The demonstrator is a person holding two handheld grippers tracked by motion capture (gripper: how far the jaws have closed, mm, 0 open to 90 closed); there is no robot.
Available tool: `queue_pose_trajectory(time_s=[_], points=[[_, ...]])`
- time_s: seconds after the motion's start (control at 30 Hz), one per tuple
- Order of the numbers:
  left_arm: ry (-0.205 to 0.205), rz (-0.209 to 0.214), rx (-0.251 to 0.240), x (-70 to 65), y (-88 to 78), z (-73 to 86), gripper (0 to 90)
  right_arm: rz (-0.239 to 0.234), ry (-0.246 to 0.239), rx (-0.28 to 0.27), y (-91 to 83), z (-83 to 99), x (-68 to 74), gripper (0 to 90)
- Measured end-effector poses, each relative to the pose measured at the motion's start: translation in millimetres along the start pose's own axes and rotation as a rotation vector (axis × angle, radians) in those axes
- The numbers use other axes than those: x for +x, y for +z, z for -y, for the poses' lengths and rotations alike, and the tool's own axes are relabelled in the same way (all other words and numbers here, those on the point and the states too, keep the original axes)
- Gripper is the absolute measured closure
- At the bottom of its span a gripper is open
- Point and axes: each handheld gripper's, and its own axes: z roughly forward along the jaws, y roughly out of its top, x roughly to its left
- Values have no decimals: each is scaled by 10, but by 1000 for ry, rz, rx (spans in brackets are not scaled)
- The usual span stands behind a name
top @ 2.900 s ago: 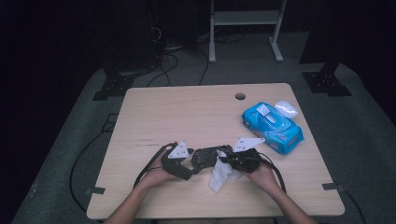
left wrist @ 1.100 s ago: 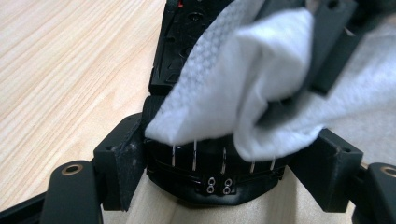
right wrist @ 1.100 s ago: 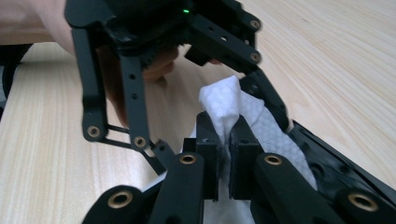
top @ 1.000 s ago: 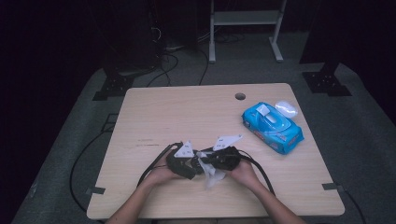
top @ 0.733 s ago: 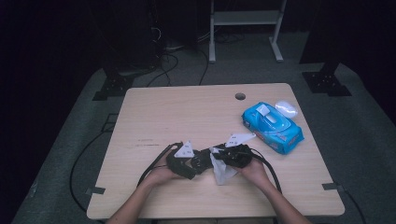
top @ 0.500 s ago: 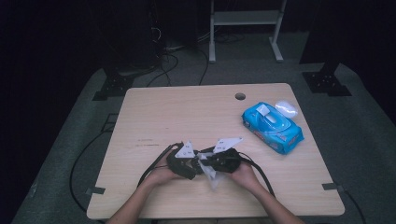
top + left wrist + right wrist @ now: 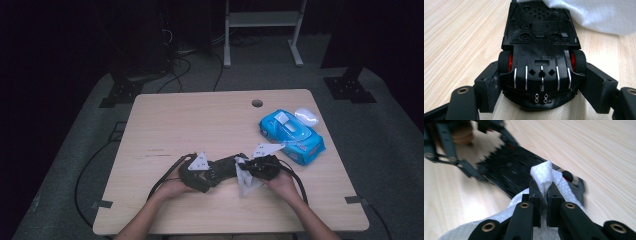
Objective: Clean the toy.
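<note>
Between right claw [image 7: 543, 195] pads: pinched wipe [image 7: 544, 176]

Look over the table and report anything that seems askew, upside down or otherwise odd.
The black toy car is upside down: its underside and red-hubbed wheels face up while the left hand-held gripper clamps it. The right hand-held gripper pinches a white wipe against it. The blue wipes pack lies at an angle.

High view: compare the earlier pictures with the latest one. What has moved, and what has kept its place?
The right claw, shut on the white wipe, has slid back and forth over the toy car, and now sits a little further right than half a second before. The left claw stays clamped on the upside-down car in the same spot. The blue wipes pack has not moved.
</note>
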Motion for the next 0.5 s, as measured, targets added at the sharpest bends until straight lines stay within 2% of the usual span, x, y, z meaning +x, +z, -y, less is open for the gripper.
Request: queue_pose_trajectory(time_s=[0.07, 0.13, 0.2, 0.33, 0.4, 0.47, 0.5], points=[[4, -1, 0, 0, 0, 1, 245, 1, 27, -8, -16, 24, -28, 846], [3, 1, 9, 4, 7, 5, 245, -2, 13, -12, 4, 9, 9, 846], [-8, 7, 7, 11, 17, 13, 245, -25, 12, -25, 44, -20, 66, 846], [2, 0, 8, 2, 14, 9, 245, -86, -18, -33, 180, -85, 229, 846], [8, -2, 8, 0, 12, 8, 245, -85, -35, -29, 202, -103, 257, 845], [9, -3, 6, -4, 13, 8, 245, -72, -27, -30, 178, -93, 221, 845], [10, -4, 6, -6, 12, 8, 245, -49, -18, -27, 137, -69, 165, 845]])
